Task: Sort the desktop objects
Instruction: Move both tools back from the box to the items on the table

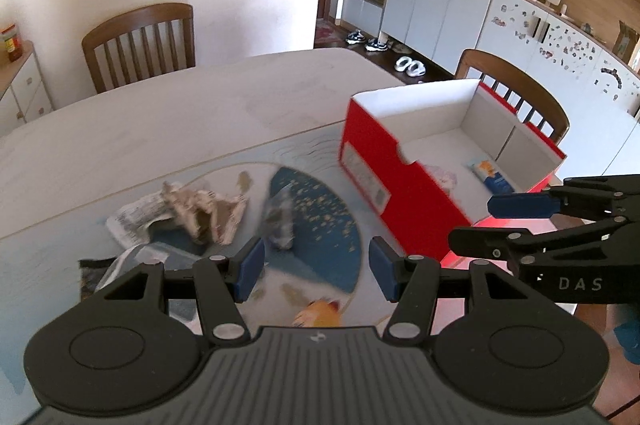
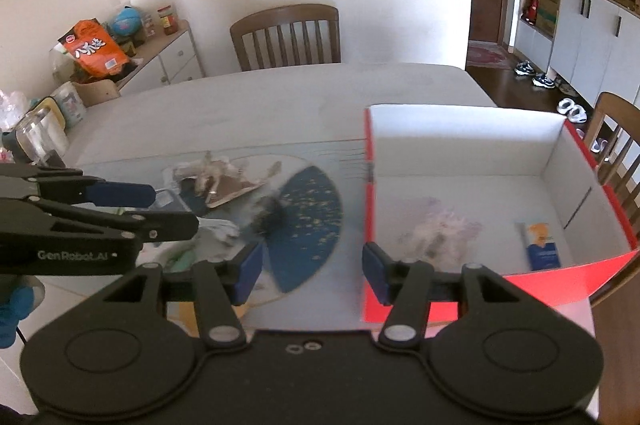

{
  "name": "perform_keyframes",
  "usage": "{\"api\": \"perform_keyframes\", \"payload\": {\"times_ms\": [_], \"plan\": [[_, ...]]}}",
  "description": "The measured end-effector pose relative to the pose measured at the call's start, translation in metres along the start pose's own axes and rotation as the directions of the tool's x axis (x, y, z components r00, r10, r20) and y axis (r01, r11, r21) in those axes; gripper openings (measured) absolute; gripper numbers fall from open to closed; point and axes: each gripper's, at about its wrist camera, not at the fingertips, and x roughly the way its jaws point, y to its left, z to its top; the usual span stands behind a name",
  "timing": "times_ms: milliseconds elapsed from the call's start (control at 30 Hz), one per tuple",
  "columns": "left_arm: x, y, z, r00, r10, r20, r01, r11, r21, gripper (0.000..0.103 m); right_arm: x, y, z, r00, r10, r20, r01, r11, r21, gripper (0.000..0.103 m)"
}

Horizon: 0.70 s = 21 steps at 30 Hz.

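Note:
A red open box (image 1: pixel 384 169) (image 2: pixel 592 273) stands on the table at the right, holding a pale crumpled wrapper (image 2: pixel 436 229) and a small blue-orange packet (image 1: pixel 491 176) (image 2: pixel 542 245). On the blue-patterned mat (image 1: pixel 332 225) (image 2: pixel 312 225) lie crumpled paper (image 1: pixel 196 209) (image 2: pixel 216 177), a dark crumpled wad (image 1: pixel 280 221) (image 2: pixel 272 215) and an orange item (image 1: pixel 320 313). My left gripper (image 1: pixel 316 269) is open and empty above the mat. My right gripper (image 2: pixel 312 267) is open and empty at the box's near left corner.
The pale table (image 1: pixel 160 113) has wooden chairs (image 1: pixel 140 43) (image 2: pixel 288 37) behind it and another chair (image 1: pixel 520 93) at the right. A sideboard (image 2: pixel 160 61) with snack bags stands at the left, and a glass jar (image 2: pixel 38 137) is near the table's left edge.

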Motion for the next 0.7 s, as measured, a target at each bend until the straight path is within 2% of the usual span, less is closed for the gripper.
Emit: {"api": "perform_keyframes", "payload": {"times_ms": [567, 700], "plan": [[-0.021, 0.079, -0.041, 1.000, 0.016, -0.021, -0.016, 0.999, -0.033, 0.056, 0.024, 0.091, -0.012, 0.999, 0.004, -0.035, -0.005, 0.999, -0.041, 0.057], [-0.025, 0.095, -0.048, 0.999, 0.033, -0.014, -0.034, 0.998, -0.046, 0.056, 0.029, 0.102, -0.017, 0.999, 0.004, -0.043, -0.006, 0.998, -0.056, 0.068]]}}
